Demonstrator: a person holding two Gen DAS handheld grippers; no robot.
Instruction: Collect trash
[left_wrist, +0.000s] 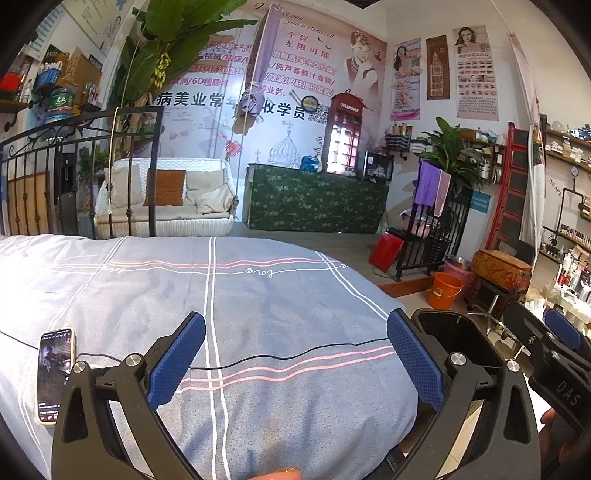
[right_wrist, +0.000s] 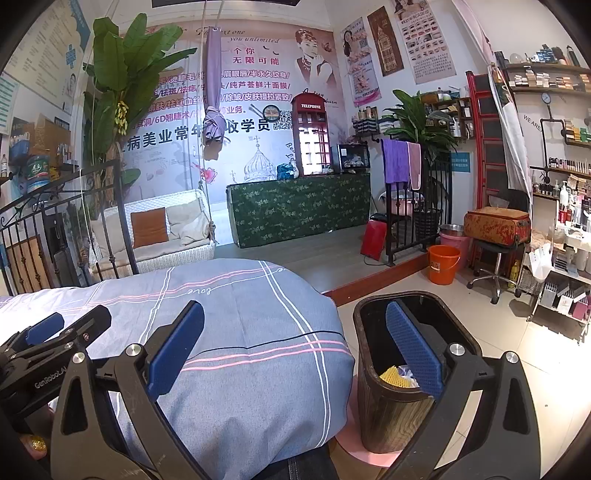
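A dark waste bin (right_wrist: 391, 417) stands on the floor right of the bed; yellow and clear trash (right_wrist: 399, 376) lies inside it. The bin's rim also shows in the left wrist view (left_wrist: 443, 325). My left gripper (left_wrist: 295, 354) is open and empty over the blue-grey bed cover (left_wrist: 277, 295). My right gripper (right_wrist: 295, 347) is open and empty, its left finger over the cover's edge (right_wrist: 240, 314), its right finger (right_wrist: 413, 350) above the bin's mouth. The right gripper shows at the right of the left wrist view (left_wrist: 554, 354); the left gripper shows at the left of the right wrist view (right_wrist: 48, 336).
A phone (left_wrist: 55, 373) with a lit screen lies on the cover at the left, a black cable (left_wrist: 295, 360) running from it across the bed. An orange bucket (right_wrist: 443, 264), a stool (right_wrist: 495, 251) and product shelves (right_wrist: 561, 258) stand to the right. An iron bed frame (left_wrist: 74, 177) is behind.
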